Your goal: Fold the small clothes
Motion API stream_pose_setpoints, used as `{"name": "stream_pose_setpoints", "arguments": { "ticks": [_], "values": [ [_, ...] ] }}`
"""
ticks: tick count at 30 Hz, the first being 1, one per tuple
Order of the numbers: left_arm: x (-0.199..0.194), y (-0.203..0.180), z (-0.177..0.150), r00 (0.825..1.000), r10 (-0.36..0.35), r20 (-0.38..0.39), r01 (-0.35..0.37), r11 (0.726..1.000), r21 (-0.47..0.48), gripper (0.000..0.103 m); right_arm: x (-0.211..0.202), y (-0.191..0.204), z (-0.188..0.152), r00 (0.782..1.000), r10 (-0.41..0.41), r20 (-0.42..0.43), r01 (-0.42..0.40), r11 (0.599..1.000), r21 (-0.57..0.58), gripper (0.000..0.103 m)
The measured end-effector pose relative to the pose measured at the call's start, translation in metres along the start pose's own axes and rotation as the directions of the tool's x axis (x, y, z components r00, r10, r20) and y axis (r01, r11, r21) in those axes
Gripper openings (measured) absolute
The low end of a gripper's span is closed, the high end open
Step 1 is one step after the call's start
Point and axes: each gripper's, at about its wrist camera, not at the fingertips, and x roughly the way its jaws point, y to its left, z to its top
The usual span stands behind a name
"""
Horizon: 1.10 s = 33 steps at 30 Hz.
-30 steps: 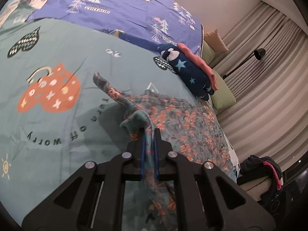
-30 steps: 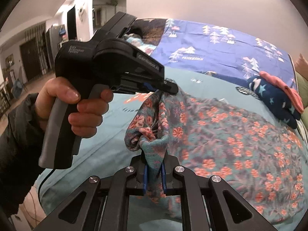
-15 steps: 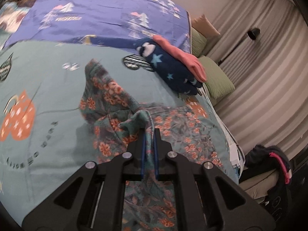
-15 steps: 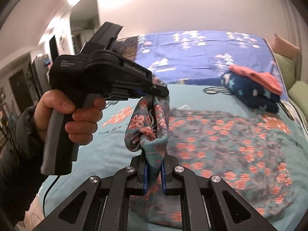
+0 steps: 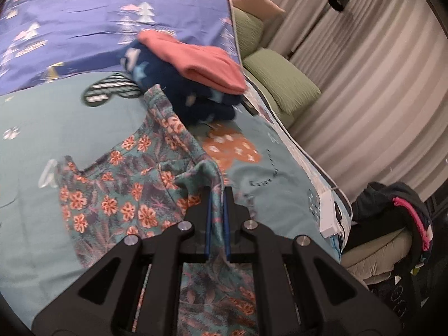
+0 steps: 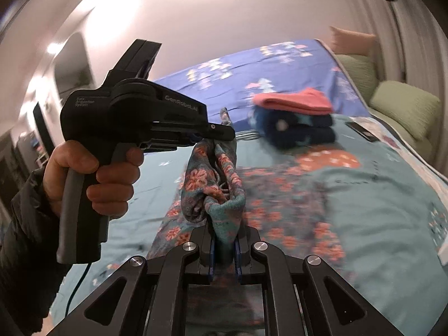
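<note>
Garment [image 5: 123, 196], thin floral knit, teal with orange flowers, hangs pinched at one edge by both grippers, rest draped on bed [image 5: 70, 128]; left gripper [image 5: 217, 196] nearly closed, clamped on bunched hem; right gripper [image 6: 224, 238] likewise, holding a thick rolled wad; likely lifted together to carry one edge across for a fold; folded stack [image 5: 190, 78], pink over navy stars, lies just beyond.
</note>
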Motion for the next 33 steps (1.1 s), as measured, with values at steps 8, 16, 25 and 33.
{"name": "stream_pose_setpoints", "arguments": {
  "ticks": [8, 16, 25, 33],
  "values": [
    [0.054, -0.038, -0.006, 0.993, 0.062, -0.099, -0.053, 0.994, 0.095, 0.008, 0.006, -0.048, -0.019, 0.998, 0.002, -0.070, 0.007, 0.990, 0.139, 0.009],
    [0.084, -0.055, -0.015, 0.982, 0.117, -0.147, -0.096, 0.985, 0.143, 0.008, 0.013, -0.067, -0.031, 0.994, 0.013, -0.108, 0.009, 0.980, 0.200, 0.009],
    [0.091, -0.065, -0.018, 0.980, 0.136, -0.147, -0.110, 0.979, 0.171, 0.009, 0.019, -0.076, -0.032, 0.993, 0.022, -0.118, 0.005, 0.974, 0.225, 0.009],
    [0.088, -0.080, -0.020, 0.987, 0.106, -0.123, -0.079, 0.976, 0.205, 0.009, 0.026, -0.089, -0.040, 0.988, 0.023, -0.154, 0.019, 0.963, 0.268, 0.009]
  ]
}}
